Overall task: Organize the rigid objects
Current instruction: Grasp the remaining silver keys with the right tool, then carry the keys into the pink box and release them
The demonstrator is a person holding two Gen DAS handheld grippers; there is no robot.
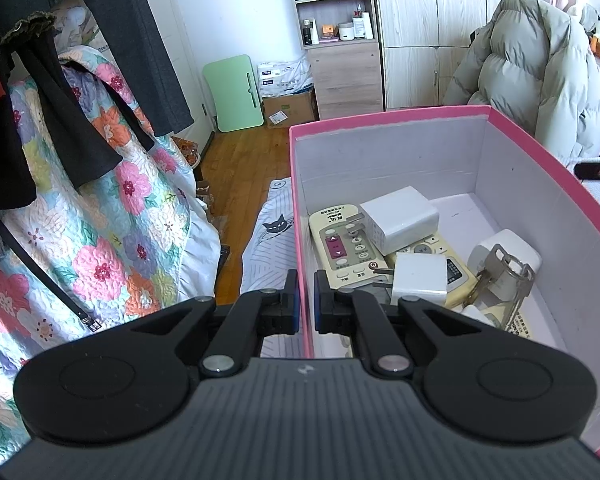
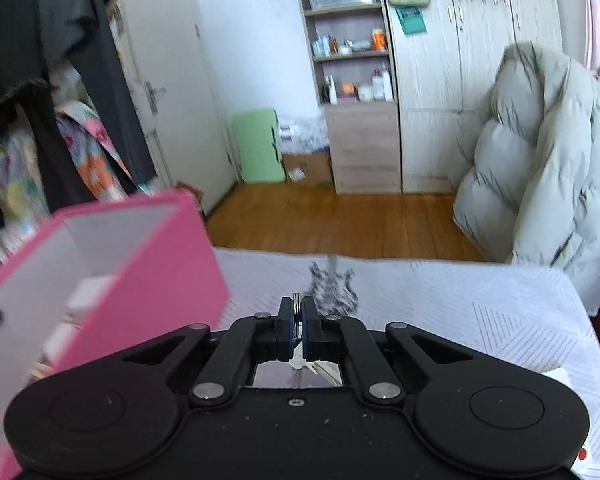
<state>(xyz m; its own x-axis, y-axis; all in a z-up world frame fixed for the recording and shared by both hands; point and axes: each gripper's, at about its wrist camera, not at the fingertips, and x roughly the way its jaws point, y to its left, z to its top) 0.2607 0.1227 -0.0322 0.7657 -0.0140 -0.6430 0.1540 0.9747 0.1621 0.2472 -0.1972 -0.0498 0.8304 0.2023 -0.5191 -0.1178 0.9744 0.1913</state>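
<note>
Patterned bed sheet (image 2: 440,300), pink box (image 2: 152,272) on it

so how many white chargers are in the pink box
3 clearly visible: a large charger lying on the remote, a smaller one nearer the camera, and a rounded one at the right under the keys. A white bit lower down may be a fourth.

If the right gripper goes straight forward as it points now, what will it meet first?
Probably nothing near: ahead of the right gripper, shut on a key ring, lies only the patterned bedspread. The pink box stands off to its left. Depth is unclear.
</note>
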